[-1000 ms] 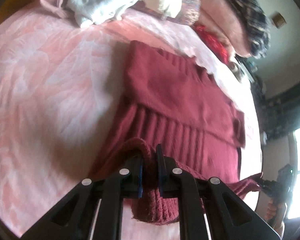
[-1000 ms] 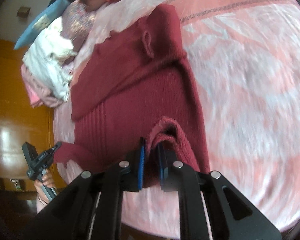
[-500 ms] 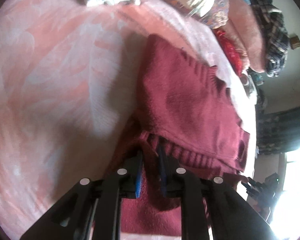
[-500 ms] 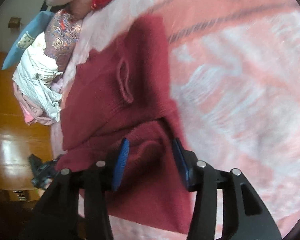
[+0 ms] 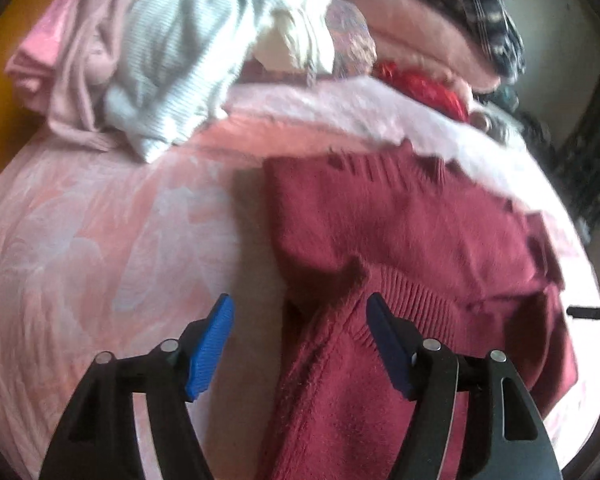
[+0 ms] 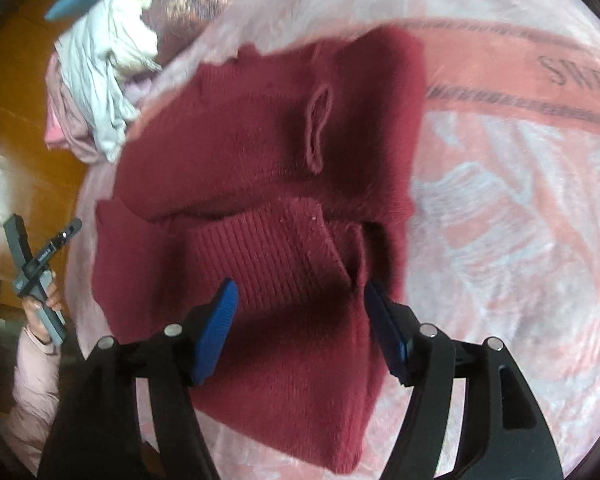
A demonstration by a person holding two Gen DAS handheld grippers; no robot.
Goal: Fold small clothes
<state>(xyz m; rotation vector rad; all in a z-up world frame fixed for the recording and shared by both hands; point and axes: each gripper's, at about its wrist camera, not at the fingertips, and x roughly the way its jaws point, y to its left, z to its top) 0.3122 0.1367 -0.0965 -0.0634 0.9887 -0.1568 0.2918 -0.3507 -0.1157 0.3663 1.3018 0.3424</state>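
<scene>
1. The sweater (image 5: pixel 412 240) is seen lying on the bed (image 5: pixel 100 240), folded over once, beside the pile of clothes (image 5: pixel 204 40).
2. The left gripper (image 5: pixel 298 340) is released; its jaws are opening, and only the sweater's edge is seen below them, not pressed.
3. The right gripper (image 6: pixel 300 320) is also released and opening above the ribbed hem (image 6: pixel 268 256).
4. Both grippers should be lifted straight away, so the fold is not dragged open.
5. Before the next fold, the edges should be aligned.
</scene>
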